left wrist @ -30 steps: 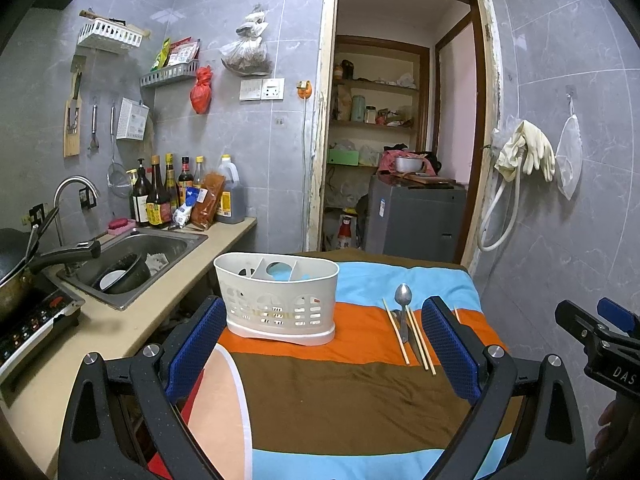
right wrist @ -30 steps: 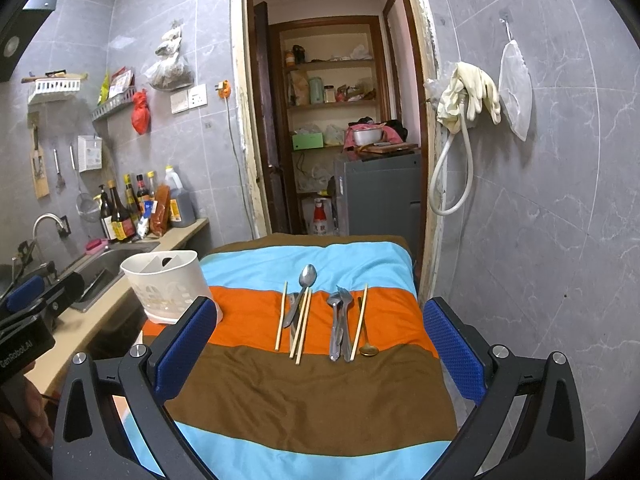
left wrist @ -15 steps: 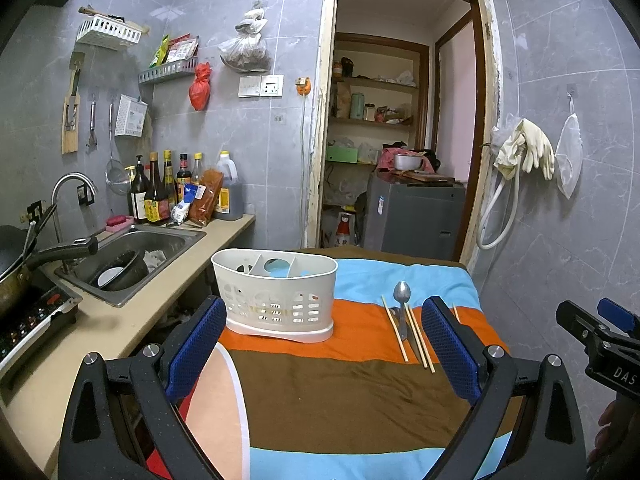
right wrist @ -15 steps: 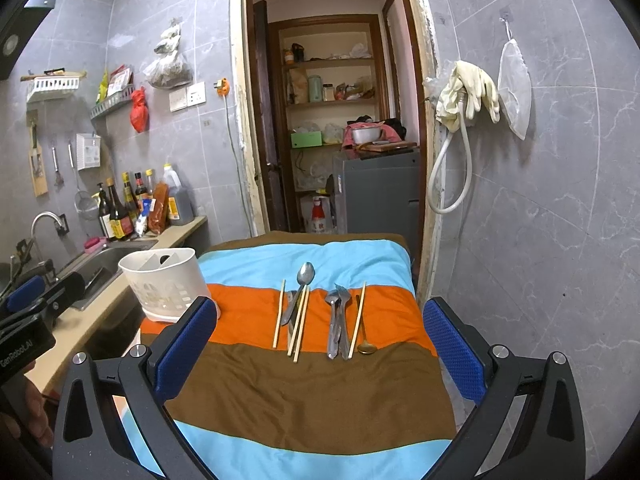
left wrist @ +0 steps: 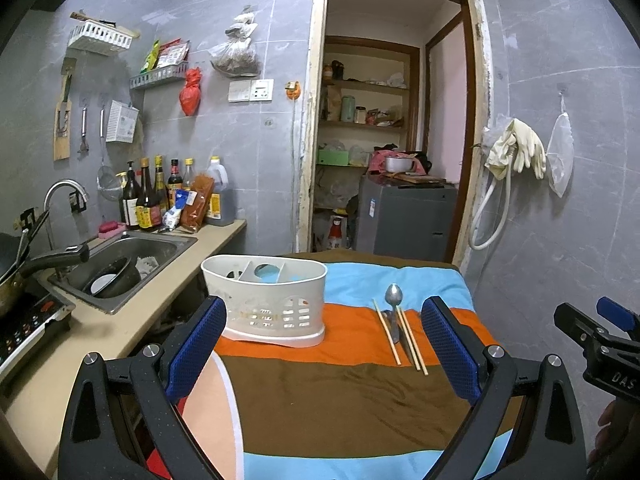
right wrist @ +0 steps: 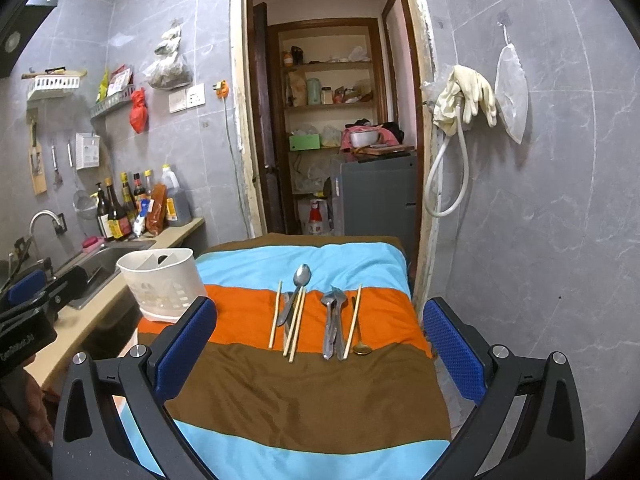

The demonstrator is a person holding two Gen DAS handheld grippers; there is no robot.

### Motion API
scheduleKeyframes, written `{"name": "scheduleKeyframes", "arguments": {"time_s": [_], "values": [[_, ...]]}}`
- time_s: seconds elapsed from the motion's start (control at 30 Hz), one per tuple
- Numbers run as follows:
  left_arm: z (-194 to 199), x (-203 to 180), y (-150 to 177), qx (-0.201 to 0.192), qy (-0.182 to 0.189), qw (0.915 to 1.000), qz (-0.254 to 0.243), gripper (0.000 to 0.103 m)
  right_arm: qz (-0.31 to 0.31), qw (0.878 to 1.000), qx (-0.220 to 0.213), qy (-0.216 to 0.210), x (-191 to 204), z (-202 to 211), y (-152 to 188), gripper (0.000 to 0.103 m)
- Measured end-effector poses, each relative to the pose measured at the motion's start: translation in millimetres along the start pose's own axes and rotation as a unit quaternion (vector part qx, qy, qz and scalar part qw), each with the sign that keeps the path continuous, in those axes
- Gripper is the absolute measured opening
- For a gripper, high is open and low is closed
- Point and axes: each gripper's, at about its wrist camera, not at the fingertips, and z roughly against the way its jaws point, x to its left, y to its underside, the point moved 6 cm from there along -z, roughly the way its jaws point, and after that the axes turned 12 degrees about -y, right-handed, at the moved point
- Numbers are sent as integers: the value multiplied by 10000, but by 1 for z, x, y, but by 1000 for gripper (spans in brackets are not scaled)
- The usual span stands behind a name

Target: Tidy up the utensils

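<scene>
Left wrist view: left gripper spread wide, empty; white perforated plastic utensil caddy upright on striped cloth.

Right wrist view: right gripper spread, empty; wooden chopsticks, steel spoons flat on orange band.

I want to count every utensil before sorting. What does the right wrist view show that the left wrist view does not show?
Only the right wrist view shows the second utensil group, the fourth chopstick and the small gold spoon.

Only the left wrist view shows the stove and the pan handle.

Both show the white caddy, the large spoon, the striped cloth and open, empty grippers: left, right.
</scene>
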Motion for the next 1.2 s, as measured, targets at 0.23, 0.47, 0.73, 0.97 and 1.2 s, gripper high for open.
{"name": "scheduleKeyframes", "arguments": {"time_s": [0.23, 0.47, 0.73, 0.97, 1.2], "values": [[-1, -17, -1, 83, 321, 9994, -93, 96, 22, 9997, -3, 248, -17, 13, 4, 103], [-13, -38, -12, 266, 530, 9981, -154, 96, 15, 9993, 52, 361, -34, 14, -1, 103], [-46, -74, -25, 314, 512, 9978, -280, 96, 49, 9994, 51, 334, -69, -3, -17, 103], [-91, -102, -30, 378, 169, 9987, -308, 96, 172, 9998, 71, 108, -105, -35, -29, 103], [-142, -115, -16, 628, -185, 9972, -359, 96, 209, 9987, 371, -286, -127, -86, -24, 103]]}}
